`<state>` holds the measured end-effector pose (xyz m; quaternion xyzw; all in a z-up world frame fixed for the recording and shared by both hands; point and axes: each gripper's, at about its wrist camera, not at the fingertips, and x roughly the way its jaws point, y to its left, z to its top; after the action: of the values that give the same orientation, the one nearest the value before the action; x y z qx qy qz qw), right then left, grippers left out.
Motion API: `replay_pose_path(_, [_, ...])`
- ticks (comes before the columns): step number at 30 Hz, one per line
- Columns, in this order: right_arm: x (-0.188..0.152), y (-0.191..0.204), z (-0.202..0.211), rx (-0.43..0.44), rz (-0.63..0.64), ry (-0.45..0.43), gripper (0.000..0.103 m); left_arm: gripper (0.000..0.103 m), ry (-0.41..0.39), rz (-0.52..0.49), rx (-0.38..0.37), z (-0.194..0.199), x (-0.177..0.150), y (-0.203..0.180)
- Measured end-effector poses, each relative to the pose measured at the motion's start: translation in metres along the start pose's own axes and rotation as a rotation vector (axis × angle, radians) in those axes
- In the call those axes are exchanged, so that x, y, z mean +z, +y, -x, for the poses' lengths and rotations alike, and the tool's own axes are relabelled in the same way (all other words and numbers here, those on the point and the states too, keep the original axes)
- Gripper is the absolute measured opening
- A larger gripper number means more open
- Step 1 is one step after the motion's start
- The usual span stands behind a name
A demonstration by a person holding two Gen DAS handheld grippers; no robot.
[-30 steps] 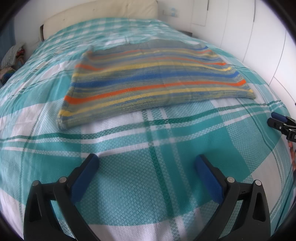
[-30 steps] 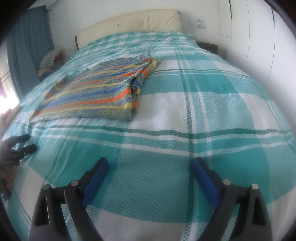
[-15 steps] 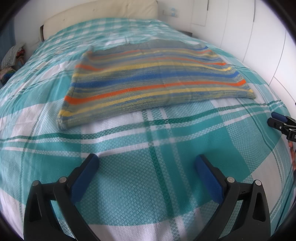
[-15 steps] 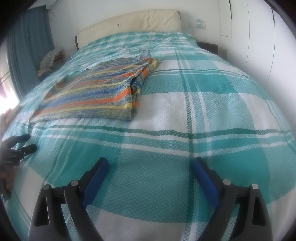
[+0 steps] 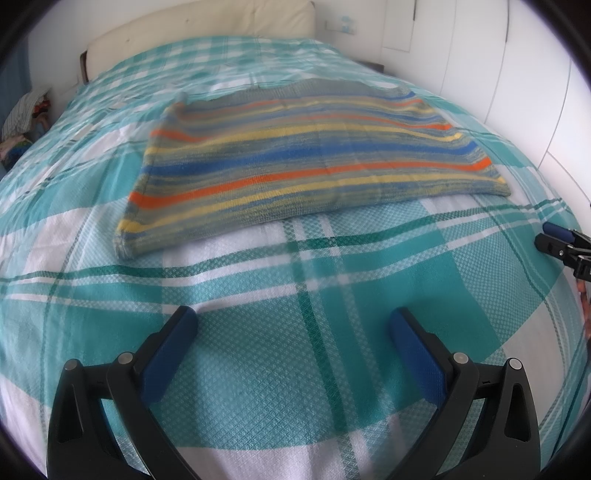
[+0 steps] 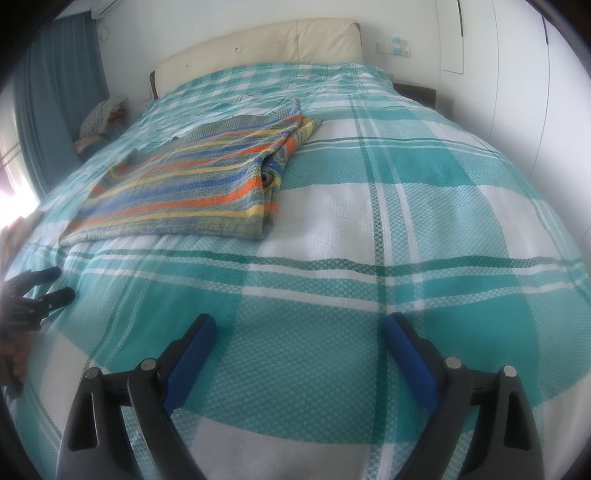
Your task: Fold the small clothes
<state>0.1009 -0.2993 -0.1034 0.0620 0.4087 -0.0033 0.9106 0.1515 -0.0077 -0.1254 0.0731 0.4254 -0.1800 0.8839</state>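
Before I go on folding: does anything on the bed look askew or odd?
Only slightly: the striped knit garment lies folded, but its right edge gapes, layers bunched and uneven. Both the left gripper and right gripper are open and empty.

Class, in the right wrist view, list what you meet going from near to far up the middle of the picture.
Right gripper, open → bare teal plaid bedspread → striped knit garment, partly folded → cream headboard → white wall.
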Motion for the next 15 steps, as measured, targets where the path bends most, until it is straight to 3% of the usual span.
replay_pose_path(15, [0.0001, -0.0003, -0.0001, 0.002, -0.002, 0.001, 0.092, 0.103, -0.001, -0.003, 0.010, 0.0024, 0.0010, -0.0011])
